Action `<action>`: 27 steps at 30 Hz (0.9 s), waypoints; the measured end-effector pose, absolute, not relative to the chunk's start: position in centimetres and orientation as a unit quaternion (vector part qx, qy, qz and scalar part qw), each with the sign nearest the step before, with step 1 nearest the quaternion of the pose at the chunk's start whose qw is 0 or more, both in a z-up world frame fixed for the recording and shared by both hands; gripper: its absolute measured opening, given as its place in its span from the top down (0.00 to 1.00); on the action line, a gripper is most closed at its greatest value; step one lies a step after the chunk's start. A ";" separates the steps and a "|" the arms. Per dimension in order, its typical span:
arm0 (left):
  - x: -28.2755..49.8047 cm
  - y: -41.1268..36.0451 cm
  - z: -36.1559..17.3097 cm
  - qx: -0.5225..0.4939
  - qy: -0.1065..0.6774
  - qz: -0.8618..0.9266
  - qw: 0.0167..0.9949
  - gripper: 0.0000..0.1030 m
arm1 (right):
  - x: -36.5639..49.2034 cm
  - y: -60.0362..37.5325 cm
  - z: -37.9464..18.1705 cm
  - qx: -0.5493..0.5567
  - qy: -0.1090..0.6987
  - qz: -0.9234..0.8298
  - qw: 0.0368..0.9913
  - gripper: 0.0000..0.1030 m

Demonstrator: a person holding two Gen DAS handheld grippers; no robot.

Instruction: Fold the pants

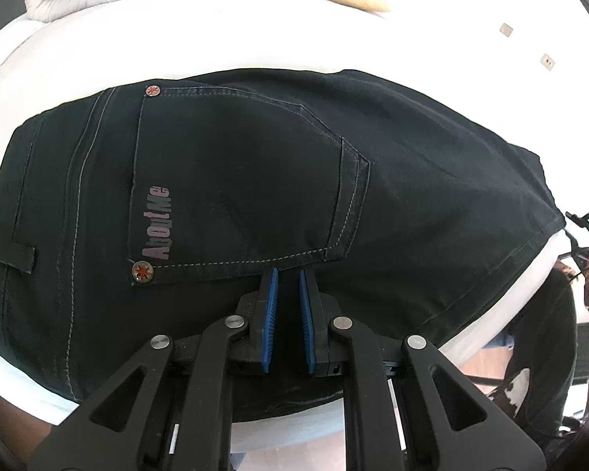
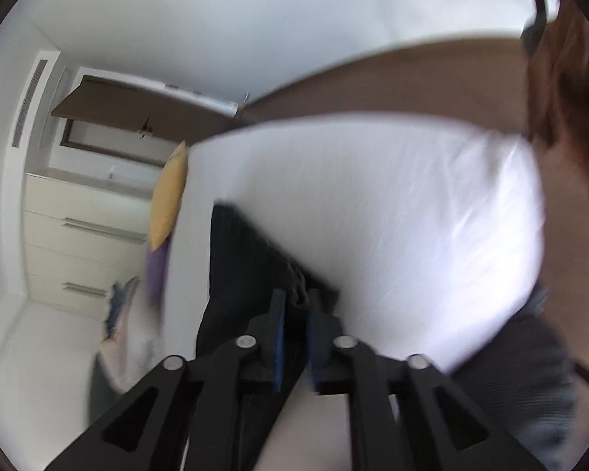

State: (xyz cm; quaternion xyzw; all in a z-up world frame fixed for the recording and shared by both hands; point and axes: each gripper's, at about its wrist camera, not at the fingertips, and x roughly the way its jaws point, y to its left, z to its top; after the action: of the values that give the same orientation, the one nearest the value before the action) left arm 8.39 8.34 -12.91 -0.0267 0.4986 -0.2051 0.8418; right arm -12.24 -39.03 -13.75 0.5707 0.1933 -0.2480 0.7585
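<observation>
From the left wrist we see the pants (image 1: pixel 255 196) spread on the white bed (image 1: pixel 216 51), running left to right just ahead of our left gripper (image 1: pixel 288 274), its fingers nearly together on nothing. From the right wrist, blurred, our right gripper (image 2: pixel 295 298) stands parted around the pants' bunched edge, nearer.

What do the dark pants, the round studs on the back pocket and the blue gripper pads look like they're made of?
Pants: dark matte woven cloth, probably denim or cotton twill, judging by the contrast topstitching and soft creases. Studs: likely metal, shiny rim around a reddish star design. Pads of the left gripper: blue, with fine ribs, so probably rubber or soft plastic; the look leaves that open.
</observation>
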 end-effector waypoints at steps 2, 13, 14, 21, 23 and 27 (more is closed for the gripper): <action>8.3 8.6 -13.0 -0.033 0.497 -0.208 0.842 0.89 | -13.9 -39.1 -12.5 0.562 0.161 -0.278 0.762 0.28; 7.8 10.2 -13.3 -0.051 0.492 -0.206 0.844 0.89 | -2.6 -24.1 -11.1 0.552 0.326 0.078 0.764 0.63; 7.8 10.2 -13.3 -0.049 0.492 -0.206 0.845 0.89 | -1.3 -22.0 -11.8 0.555 0.345 0.104 0.749 0.63; 7.7 10.2 -13.1 -0.054 0.491 -0.208 0.844 0.89 | 3.0 -14.0 -15.4 0.547 0.440 0.165 0.693 0.63; 7.7 10.3 -13.1 -0.053 0.491 -0.209 0.844 0.89 | 3.4 -13.5 -16.4 0.549 0.451 0.163 0.684 0.63; 7.9 10.3 -12.9 -0.056 0.494 -0.211 0.842 0.89 | 3.8 -13.3 -17.5 0.563 0.451 0.158 0.674 0.63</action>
State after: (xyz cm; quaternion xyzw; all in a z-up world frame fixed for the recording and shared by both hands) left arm 7.92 10.34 -12.93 -0.0562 0.4938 -0.2109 0.8418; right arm 3.78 -13.28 -17.52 0.5634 0.4510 0.1584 0.6738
